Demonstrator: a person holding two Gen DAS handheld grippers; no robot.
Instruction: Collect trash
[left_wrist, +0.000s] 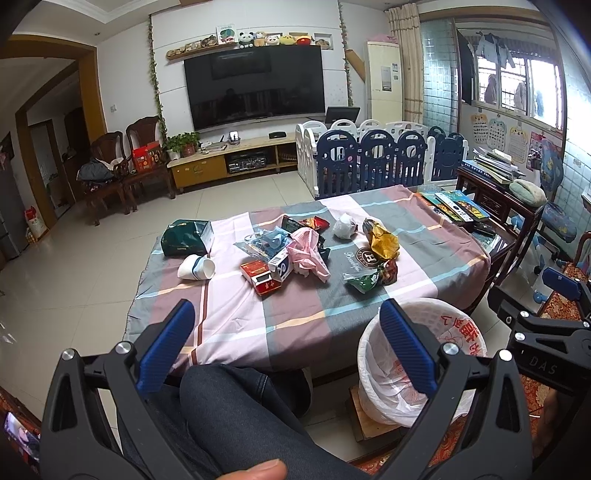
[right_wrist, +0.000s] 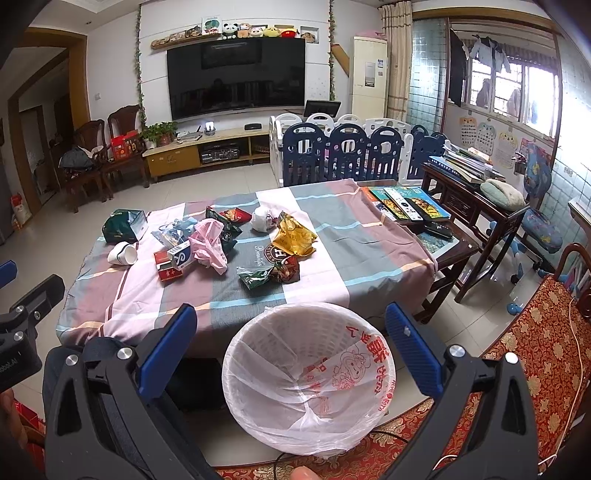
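Observation:
Trash lies on the checked tablecloth (left_wrist: 295, 314): paper cups (left_wrist: 195, 267), a red cigarette box (left_wrist: 260, 278), a white-blue carton (left_wrist: 282, 266), a pink bag (left_wrist: 308, 251), a yellow wrapper (left_wrist: 384, 242), a green wrapper (left_wrist: 364, 282), a white wad (left_wrist: 343, 225) and a dark green box (left_wrist: 184, 236). A white bin lined with a bag (left_wrist: 399, 369) stands in front of the table. My left gripper (left_wrist: 286, 347) is open and empty, short of the table. My right gripper (right_wrist: 288, 349) is open and empty above the bin (right_wrist: 310, 376).
My knee (left_wrist: 236, 413) is under the left gripper. A side table with books and remotes (right_wrist: 406, 206) is at the right. A blue-white playpen (left_wrist: 369, 151) is behind the table. A red patterned sofa (right_wrist: 535, 350) is at the right.

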